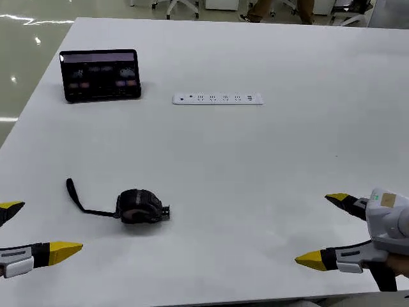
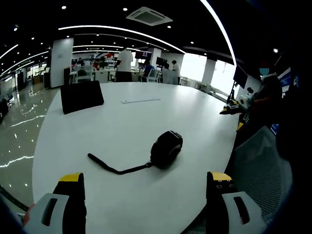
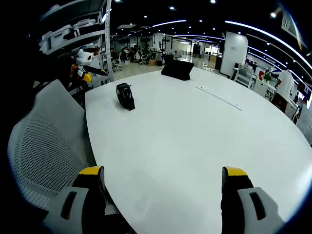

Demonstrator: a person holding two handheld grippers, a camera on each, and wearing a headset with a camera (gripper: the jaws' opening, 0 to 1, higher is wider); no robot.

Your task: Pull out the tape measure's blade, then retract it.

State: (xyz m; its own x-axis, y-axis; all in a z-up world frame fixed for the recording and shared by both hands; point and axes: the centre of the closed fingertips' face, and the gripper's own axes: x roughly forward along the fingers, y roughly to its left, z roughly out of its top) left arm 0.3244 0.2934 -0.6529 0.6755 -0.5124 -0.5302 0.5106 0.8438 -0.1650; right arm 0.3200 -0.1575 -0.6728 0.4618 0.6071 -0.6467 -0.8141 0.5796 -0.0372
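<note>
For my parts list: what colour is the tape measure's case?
Black; the tape measure shows best in head view.

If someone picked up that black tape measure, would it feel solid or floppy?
The tape measure looks compact and hard-cased, so it is probably rigid and fairly heavy for its size. Its thin strap lies bent on the table, so it would likely dangle limply.

lighting evenly and brightly from ceiling strips point(image 2: 112, 28) and spots. casting only faint soft shadows on the white table point(image 1: 255, 160). glaring off the glossy floor point(image 1: 25, 38). bowing straight lines near both gripper views' edges.
</note>
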